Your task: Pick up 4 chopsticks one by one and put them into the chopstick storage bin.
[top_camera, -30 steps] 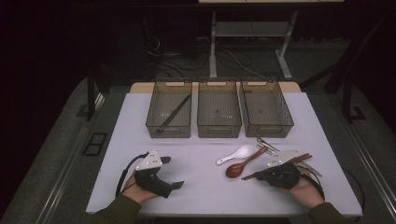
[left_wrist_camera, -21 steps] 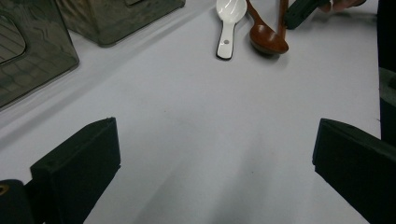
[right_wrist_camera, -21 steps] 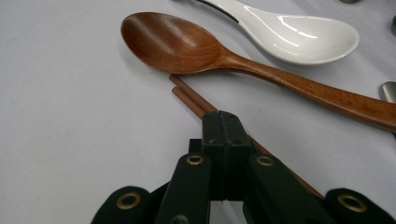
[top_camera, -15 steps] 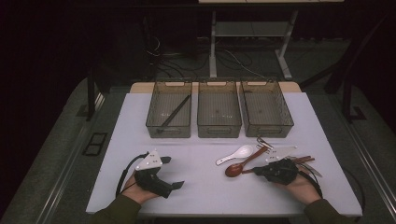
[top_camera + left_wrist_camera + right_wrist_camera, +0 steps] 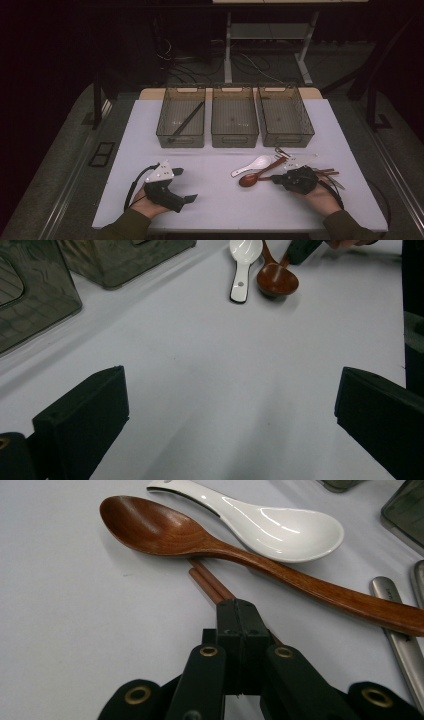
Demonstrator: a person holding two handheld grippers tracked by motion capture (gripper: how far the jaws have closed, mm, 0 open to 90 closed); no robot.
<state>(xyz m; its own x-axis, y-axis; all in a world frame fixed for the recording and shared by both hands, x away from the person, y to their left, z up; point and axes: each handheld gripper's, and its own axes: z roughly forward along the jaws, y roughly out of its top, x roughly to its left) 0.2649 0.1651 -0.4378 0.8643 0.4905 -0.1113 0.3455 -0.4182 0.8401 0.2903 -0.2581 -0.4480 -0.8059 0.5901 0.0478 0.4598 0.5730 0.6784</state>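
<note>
- The right tool (image 5: pixel 239 617) sits low on the desk (image 5: pixel 220 200), its jaws pressed together on a pair of reddish-brown chopsticks (image 5: pixel 210 585). Their tips stick out ahead and run under the neck of the wooden spoon (image 5: pixel 165 530).
- The left tool (image 5: pixel 172 195) rests on the near left of the desk with its jaws wide apart and nothing between them.
- The step in hand looks like the pickup of the chopsticks for sorting.
- Next move: lift them clear without dragging the wooden spoon or the white spoon (image 5: pixel 270 525) touching it.
- Beyond stand three bins; the left bin (image 5: pixel 181 120) already holds a dark stick, probably a chopstick, so that seems the likely destination.
</note>
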